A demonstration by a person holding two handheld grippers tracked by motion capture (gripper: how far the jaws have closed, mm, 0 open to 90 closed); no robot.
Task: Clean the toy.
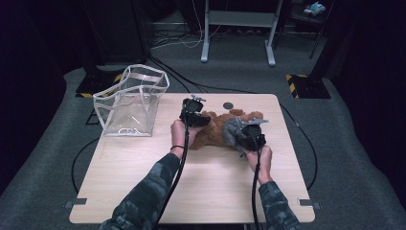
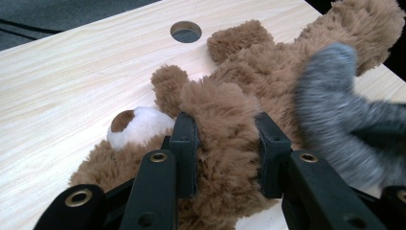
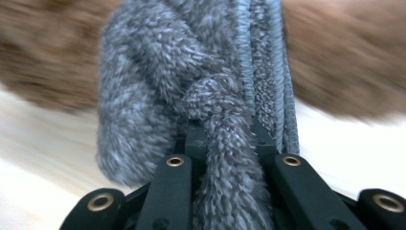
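A brown teddy bear lies on the wooden table with its white snout turned up. My left gripper is shut on a thick fold of the bear's fur, with both pads pressed into the plush. A grey fluffy cloth lies over the bear's right side. My right gripper is shut on a bunched fold of that cloth, which hangs in front of the bear. In the left gripper view the grey cloth shows at the right.
A clear plastic bag with white trim stands open at the table's back left corner. A round hole sits in the tabletop just behind the bear. Cables run across the grey floor, and a metal stand is beyond the table.
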